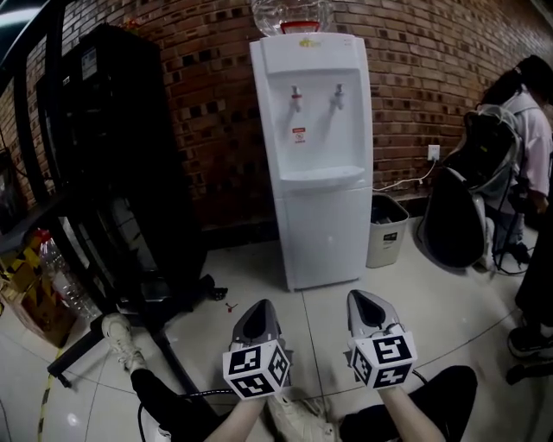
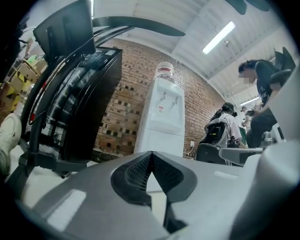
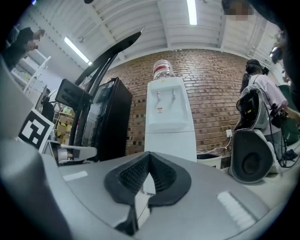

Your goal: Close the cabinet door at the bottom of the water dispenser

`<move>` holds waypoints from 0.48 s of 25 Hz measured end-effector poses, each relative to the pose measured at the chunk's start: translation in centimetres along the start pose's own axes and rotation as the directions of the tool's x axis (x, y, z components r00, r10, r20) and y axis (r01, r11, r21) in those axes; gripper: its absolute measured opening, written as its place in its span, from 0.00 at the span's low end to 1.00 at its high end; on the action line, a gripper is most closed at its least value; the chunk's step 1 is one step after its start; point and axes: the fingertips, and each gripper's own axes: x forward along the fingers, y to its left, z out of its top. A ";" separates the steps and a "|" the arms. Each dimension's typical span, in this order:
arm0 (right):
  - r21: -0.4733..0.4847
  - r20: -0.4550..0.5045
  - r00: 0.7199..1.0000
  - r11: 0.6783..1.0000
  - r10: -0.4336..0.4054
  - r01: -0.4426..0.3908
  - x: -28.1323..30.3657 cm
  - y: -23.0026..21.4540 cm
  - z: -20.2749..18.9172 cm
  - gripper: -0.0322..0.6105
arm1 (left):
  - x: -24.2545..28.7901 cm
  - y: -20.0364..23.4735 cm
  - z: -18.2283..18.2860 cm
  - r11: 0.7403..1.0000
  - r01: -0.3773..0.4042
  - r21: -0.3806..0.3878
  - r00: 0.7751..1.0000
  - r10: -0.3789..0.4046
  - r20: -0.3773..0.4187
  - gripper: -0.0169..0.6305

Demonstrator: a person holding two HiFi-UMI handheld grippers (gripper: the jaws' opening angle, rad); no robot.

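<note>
Red brick wall [image 1: 432, 78] at the far side, white water dispenser [image 1: 313, 129] standing against it. Its bottom cabinet door [image 1: 324, 231] looks flush, so I'd call the job done. Left gripper [image 1: 257, 315] and right gripper [image 1: 366, 304] hover near, both pinched together, empty, well apart from it.

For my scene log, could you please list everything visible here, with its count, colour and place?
water dispenser: one, white, centre, against the brick wall
water bottle: one, clear with red cap, on top of the dispenser
cabinet door: one, white, dispenser's bottom, appears closed
bin: one, pale grey, on the floor right of the dispenser
rack: one, black, left of the dispenser
wall socket: one, white, right of the bin, cable attached
bystander: one, white top, far right
left gripper: one, grey, shut, empty, low centre
right gripper: one, grey, shut, empty, beside it
</note>
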 end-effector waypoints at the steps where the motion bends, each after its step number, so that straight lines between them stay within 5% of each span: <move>1: -0.001 -0.001 1.000 1.000 0.001 -0.001 0.0 0.0 0.1 0.05 | 0.0 0.1 -0.1 1.000 -0.006 -0.016 1.000 0.006 -0.005 0.05; 12: 0.021 -0.006 1.000 1.000 -0.007 0.007 -0.2 -0.3 -0.2 0.05 | -0.2 0.2 -0.1 1.000 -0.008 -0.014 1.000 0.007 -0.005 0.05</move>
